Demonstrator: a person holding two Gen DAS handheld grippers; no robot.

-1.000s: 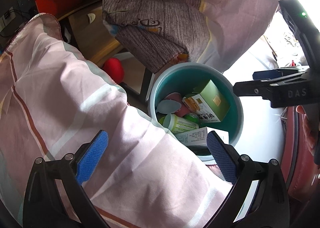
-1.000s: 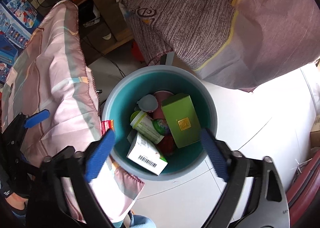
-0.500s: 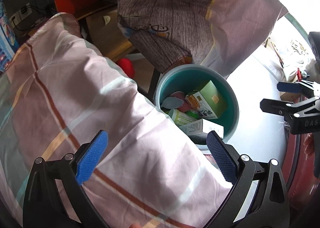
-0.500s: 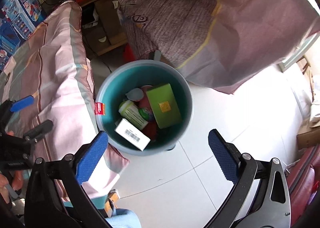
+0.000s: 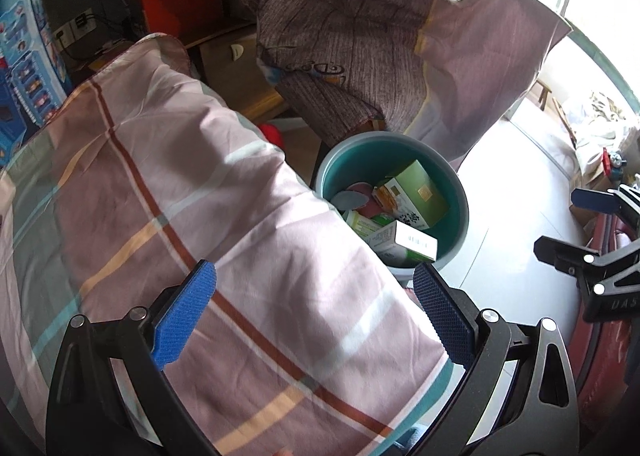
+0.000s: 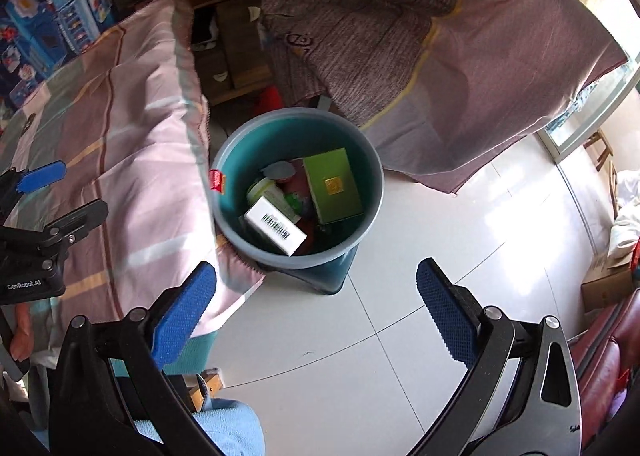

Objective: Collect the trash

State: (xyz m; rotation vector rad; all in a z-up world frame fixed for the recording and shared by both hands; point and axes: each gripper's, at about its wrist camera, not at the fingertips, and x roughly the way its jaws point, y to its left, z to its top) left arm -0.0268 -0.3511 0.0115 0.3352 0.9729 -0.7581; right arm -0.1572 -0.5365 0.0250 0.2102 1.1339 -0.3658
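A grey bin (image 6: 370, 192) with a teal inside stands on the white floor; it also shows in the left wrist view (image 5: 460, 212). In it lie a green box (image 6: 334, 186), a white box with a barcode (image 6: 276, 226), a green-and-white cup (image 6: 262, 190) and other trash. My right gripper (image 6: 316, 320) is open and empty, above the floor in front of the bin. My left gripper (image 5: 314, 316) is open and empty, above a striped pink bedsheet (image 5: 180, 216), left of the bin.
The striped bedsheet (image 6: 132, 160) overhangs the bin's left rim. A brown-and-pink cloth (image 6: 420, 36) hangs behind the bin. A red seat (image 6: 600, 376) is at the right edge. A wooden cabinet (image 5: 236, 76) and a red ball (image 5: 272, 134) sit behind the sheet.
Both grippers have drawn back and up from the bin, so it looks smaller and farther. The trash inside has not moved. Both stay open.
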